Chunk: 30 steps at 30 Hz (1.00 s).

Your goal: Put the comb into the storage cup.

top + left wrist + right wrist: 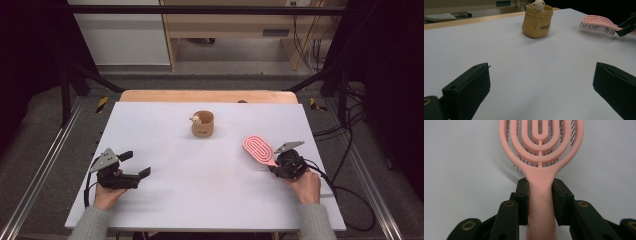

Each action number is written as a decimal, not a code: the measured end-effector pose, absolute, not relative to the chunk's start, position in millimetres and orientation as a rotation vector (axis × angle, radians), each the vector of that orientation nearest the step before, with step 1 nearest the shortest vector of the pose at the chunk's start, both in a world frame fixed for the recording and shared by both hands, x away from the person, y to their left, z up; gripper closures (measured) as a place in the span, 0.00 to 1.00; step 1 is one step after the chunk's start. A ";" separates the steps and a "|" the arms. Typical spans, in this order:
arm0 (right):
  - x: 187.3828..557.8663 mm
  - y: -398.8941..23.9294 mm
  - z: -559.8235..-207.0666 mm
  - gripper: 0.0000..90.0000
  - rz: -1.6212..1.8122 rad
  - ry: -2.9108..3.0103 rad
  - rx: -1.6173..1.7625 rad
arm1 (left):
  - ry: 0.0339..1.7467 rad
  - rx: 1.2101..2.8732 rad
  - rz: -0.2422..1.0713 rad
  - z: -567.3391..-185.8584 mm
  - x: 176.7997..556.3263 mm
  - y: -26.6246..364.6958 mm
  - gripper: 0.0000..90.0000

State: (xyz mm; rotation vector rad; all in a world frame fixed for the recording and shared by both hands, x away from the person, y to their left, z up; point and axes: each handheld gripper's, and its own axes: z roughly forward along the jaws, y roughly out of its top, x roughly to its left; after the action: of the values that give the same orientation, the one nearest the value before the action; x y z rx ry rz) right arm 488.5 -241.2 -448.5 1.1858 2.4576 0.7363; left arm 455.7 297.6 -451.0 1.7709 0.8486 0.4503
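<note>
Pink hairbrush (541,147) sits pinched by its handle in the right claw (540,192), bristles facing down over the white tabletop (200,175) at the right. Left claw (134,164) rests spread, gripping nothing. Between them, farther back, stands a tan pot (203,124).

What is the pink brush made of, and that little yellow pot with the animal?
The pink hairbrush looks like smooth matte plastic: one moulded piece with looped ribs and thin dark bristles. The yellow pot is shaped like a soft sack, but its sheen hints at glazed ceramic or resin; I can't be sure.
</note>
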 end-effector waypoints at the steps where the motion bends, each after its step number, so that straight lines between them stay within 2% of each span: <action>1: 488.2 -241.0 -448.1 0.77 0.737 2.455 1.183 | 0.849 1.771 0.450 -450.9 455.8 297.7 0.01; 30: 478.4 -235.9 -429.1 0.77 0.872 2.395 1.121 | 0.852 1.779 0.450 -451.4 455.9 295.3 0.01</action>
State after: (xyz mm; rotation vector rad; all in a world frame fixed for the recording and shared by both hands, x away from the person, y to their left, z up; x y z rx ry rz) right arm 478.4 -235.9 -429.1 1.1205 2.3951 0.8717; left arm 455.9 295.3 -451.4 1.7795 0.8518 0.4501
